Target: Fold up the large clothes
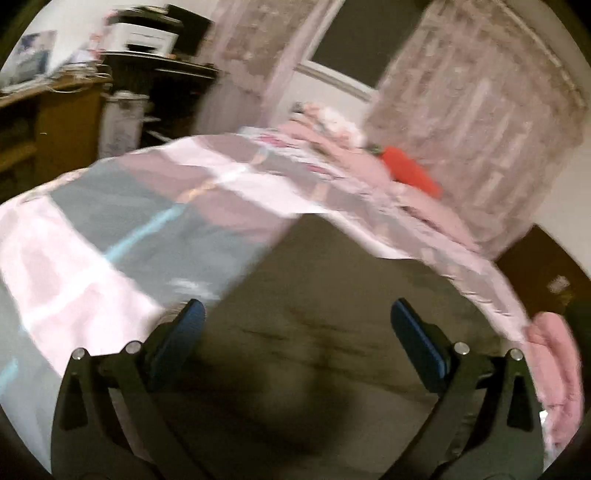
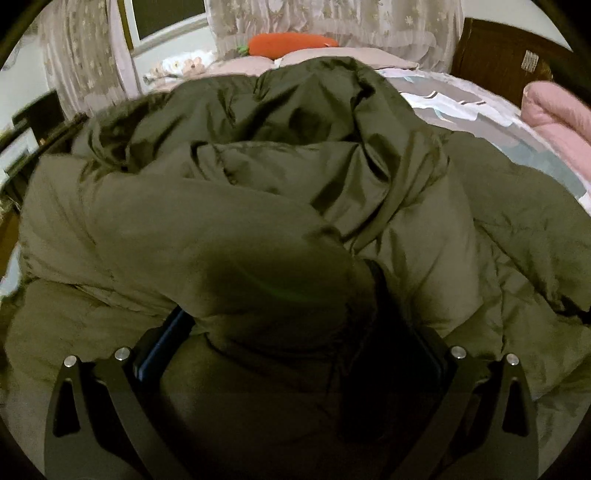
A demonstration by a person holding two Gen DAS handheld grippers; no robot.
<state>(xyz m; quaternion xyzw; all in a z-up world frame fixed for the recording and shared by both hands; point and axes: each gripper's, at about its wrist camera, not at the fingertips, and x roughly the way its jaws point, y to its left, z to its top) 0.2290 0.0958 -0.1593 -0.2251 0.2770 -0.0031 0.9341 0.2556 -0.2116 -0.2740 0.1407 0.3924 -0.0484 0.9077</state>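
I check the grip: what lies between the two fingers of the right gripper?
In the right wrist view, a thick fold of the olive green jacket fills the right gripper.

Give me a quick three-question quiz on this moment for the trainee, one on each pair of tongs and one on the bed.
1. True or false: the left tongs stand open with nothing between them.
2. Multiple choice: what fills the gap between the right tongs? A) a pink blanket B) a fold of the olive puffer jacket C) a curtain
3. Short answer: what orange thing lies at the far end of the bed, in front of the lace curtains?

Key: 1 true. 2 B; whether the tongs are clamped on it cannot be told, as the padding hides the pads. 3 a carrot-shaped plush.
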